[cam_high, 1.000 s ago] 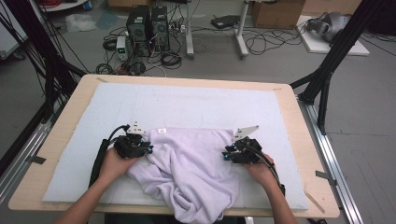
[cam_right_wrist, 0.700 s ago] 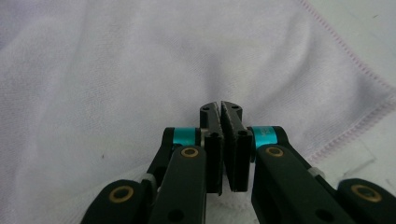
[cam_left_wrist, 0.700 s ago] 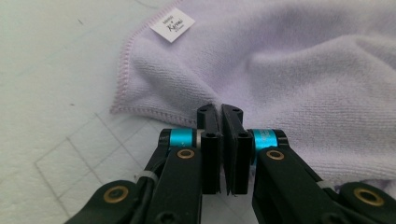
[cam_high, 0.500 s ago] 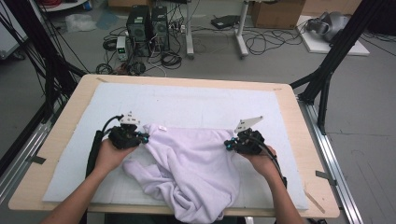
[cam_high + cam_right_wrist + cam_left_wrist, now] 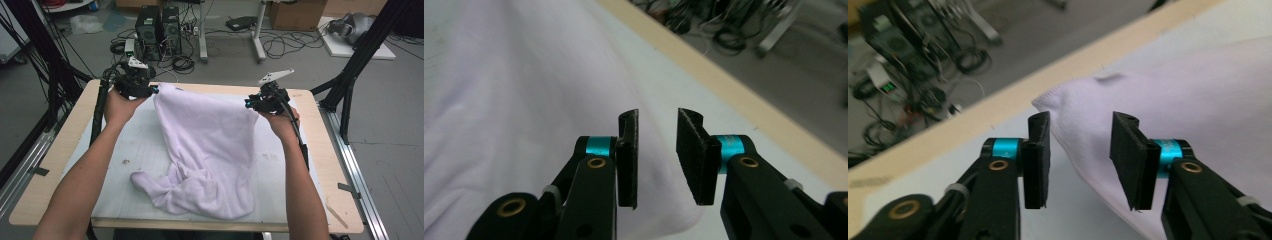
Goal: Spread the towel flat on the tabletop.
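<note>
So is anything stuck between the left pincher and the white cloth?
No, nothing visible. The left gripper has just been opening, and the white cloth's corner lies right between its parted jaws, unpinched.

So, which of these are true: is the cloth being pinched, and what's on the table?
1. The pale lilac terry cloth is bunched up at its near end. True.
2. The left claw is clamped shut on the cloth. False: its jaws stand apart and have just been opening. The cloth's corner shows in the gap, with no pad pressing on it.
3. The right claw has its jaws apart. True: they too have just been opening, with the cloth lying beyond them.
4. The black computer towers stand on the wooden-edged table. False: they stand on the floor beyond the table's far edge.
</note>
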